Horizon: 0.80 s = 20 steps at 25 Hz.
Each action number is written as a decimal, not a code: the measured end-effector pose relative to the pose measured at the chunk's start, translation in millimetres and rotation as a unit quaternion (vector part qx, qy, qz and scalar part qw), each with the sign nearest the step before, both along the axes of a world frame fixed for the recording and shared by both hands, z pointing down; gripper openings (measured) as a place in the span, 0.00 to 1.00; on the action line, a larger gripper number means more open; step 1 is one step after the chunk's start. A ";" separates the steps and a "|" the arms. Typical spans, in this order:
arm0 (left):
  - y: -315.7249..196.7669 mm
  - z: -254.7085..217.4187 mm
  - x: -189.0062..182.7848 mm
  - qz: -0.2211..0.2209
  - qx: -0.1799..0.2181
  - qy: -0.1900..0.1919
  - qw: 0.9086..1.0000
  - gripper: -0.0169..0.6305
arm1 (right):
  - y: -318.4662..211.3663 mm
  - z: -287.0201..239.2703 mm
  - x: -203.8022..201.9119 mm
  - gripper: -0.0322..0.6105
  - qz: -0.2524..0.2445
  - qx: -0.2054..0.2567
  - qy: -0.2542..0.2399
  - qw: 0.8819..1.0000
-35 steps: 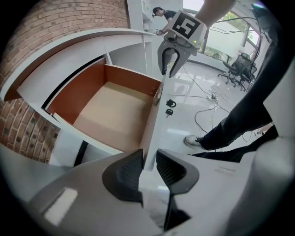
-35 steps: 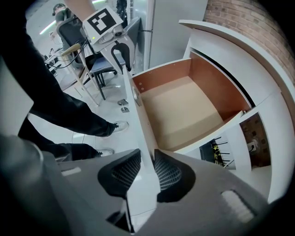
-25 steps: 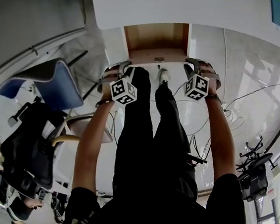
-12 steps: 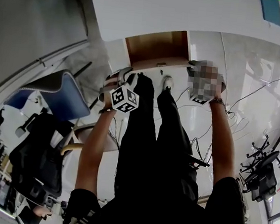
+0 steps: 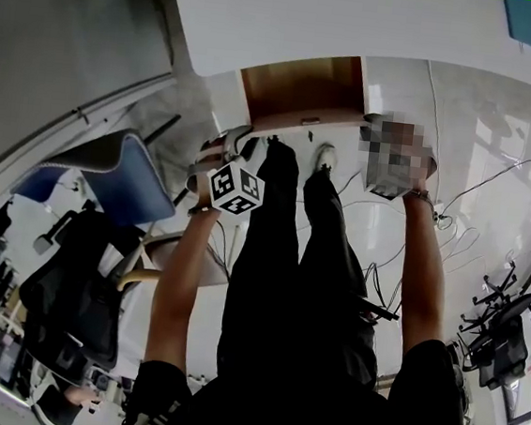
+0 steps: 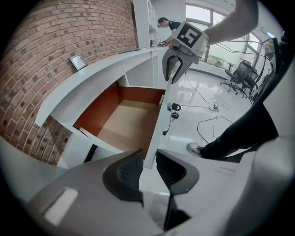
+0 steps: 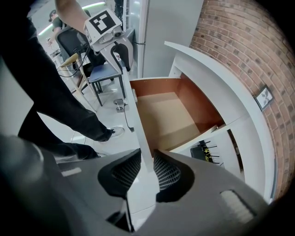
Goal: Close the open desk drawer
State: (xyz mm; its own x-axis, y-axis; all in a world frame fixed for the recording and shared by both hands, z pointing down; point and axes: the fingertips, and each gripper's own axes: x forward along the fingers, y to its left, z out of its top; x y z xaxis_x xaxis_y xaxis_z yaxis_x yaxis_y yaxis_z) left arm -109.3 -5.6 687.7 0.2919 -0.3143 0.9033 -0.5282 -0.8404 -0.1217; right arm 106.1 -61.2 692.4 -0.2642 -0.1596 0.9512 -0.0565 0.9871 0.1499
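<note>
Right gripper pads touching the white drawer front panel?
Touching. The right gripper view shows the white drawer front panel filling the slot between the ribbed pads of the right gripper, with no gap on either side.

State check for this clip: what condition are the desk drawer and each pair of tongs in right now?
White-fronted wooden desk drawer: pulled open, nothing visible inside.
Left tongs: closed on the drawer's white front panel, at one end.
Right tongs: closed on the same panel, at the other end.
</note>
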 end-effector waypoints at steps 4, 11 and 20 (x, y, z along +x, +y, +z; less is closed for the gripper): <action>0.0 0.0 -1.3 -0.005 -0.001 -0.001 1.000 0.19 | 1.3 0.4 -0.9 0.19 -0.007 -0.002 -0.001 1.000; -25.2 -2.6 -13.2 -0.023 0.015 -0.011 1.000 0.20 | -19.1 -1.6 -10.9 0.18 -0.004 0.011 -0.008 1.000; -59.0 -4.7 -17.8 -0.040 0.034 -0.010 0.999 0.20 | -57.6 -3.1 -16.5 0.19 0.003 0.023 -0.010 1.000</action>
